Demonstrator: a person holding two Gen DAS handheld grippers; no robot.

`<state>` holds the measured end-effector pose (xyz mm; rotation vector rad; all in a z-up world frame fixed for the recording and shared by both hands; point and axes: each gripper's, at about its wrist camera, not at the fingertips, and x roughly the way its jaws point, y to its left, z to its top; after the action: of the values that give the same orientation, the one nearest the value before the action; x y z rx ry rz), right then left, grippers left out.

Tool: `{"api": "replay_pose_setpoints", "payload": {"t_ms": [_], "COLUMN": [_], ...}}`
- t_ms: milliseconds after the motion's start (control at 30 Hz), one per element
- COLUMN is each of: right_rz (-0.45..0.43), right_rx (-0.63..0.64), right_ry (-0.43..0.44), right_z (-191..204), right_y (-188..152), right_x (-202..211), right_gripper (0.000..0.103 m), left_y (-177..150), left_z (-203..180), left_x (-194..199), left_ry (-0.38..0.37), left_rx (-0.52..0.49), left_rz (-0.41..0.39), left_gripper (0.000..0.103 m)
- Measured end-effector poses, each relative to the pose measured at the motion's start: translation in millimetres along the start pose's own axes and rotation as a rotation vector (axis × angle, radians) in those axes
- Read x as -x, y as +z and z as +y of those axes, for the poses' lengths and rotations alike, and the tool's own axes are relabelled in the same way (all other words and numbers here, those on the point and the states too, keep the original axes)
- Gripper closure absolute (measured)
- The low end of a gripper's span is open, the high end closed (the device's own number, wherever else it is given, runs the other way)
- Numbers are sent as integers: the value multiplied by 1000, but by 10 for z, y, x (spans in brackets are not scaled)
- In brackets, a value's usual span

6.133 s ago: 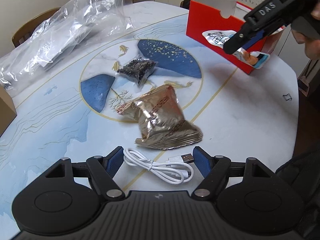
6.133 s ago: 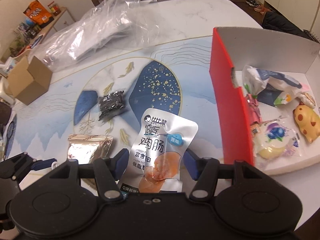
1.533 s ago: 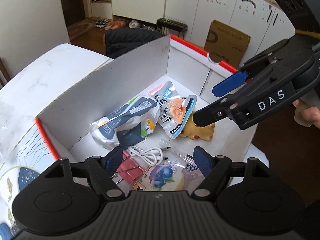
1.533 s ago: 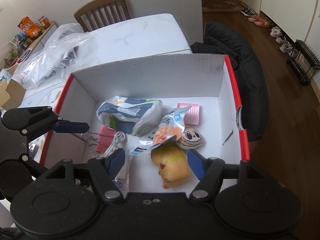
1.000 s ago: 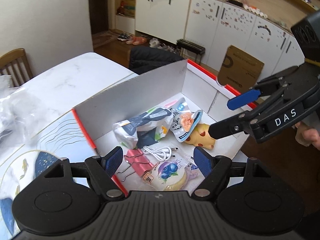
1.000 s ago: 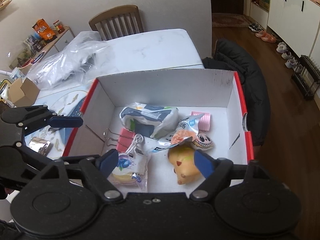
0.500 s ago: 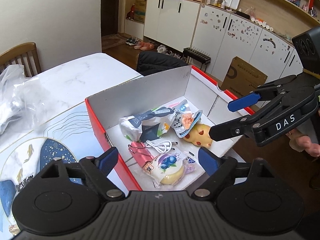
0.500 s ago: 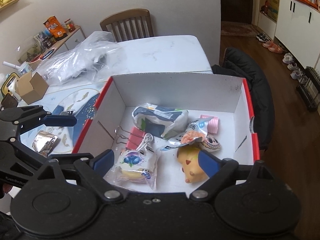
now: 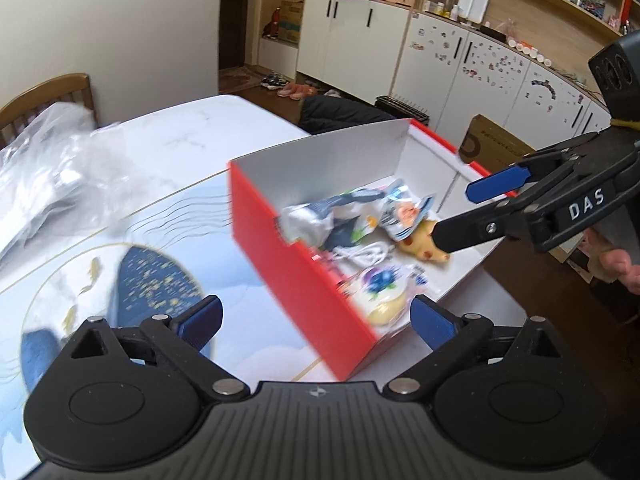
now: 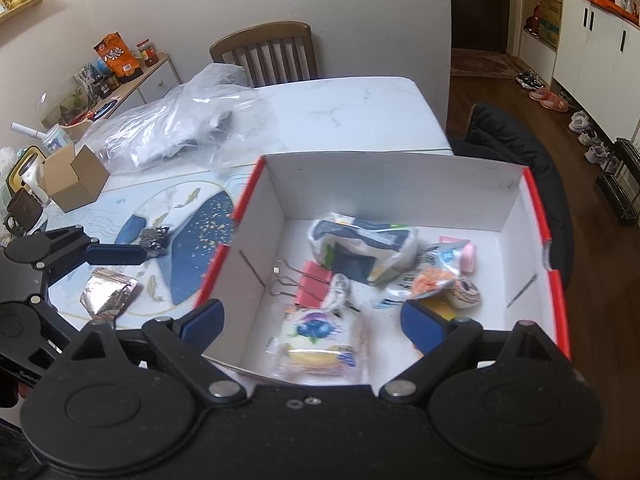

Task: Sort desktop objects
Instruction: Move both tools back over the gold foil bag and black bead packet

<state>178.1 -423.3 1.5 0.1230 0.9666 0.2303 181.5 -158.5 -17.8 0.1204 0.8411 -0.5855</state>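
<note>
The red box [image 9: 280,248] with white inside [image 10: 400,188] stands at the table's right edge. In it lie a white cable [image 9: 366,254], a sausage packet [image 9: 404,216], a blue-and-white bag [image 10: 360,240], a pink binder clip [image 10: 312,284], a blueberry snack packet [image 10: 316,332] and a yellow toy [image 9: 420,246]. My left gripper [image 9: 316,318] is open and empty above the box's near wall. My right gripper [image 10: 310,322] is open and empty over the box; it also shows in the left wrist view [image 9: 472,208]. A gold foil packet [image 10: 110,294] and a small black packet [image 10: 154,236] lie on the table.
A crumpled clear plastic bag [image 10: 176,124] lies at the table's far side. A small cardboard box [image 10: 72,178] and a mug [image 10: 22,208] stand at the left. A wooden chair [image 10: 266,54] and a dark jacket [image 10: 516,148] are beyond the table.
Both grippers have pulled back and up from the box, open and empty. The left view has swung left toward the table, and more of the table now shows in both views.
</note>
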Motion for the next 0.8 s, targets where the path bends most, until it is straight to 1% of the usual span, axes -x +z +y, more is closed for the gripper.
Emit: {"api": "replay_pose_setpoints", "payload": {"t_ms": [367, 500, 800], "right_rz": [17, 21, 45], "right_rx": [24, 41, 95], "right_ry": [4, 14, 38], "right_z": [631, 891, 1437], "right_y": [121, 198, 348], "right_x": [-243, -380, -757], "right_gripper": [8, 8, 8], "left_y": [-338, -468, -739], "left_z": [603, 791, 1175], "left_x": [318, 384, 465], "left_ry": [64, 97, 176], "left_rx": [42, 53, 124], "left_rz": [20, 33, 57], "left_gripper": [2, 2, 2]}}
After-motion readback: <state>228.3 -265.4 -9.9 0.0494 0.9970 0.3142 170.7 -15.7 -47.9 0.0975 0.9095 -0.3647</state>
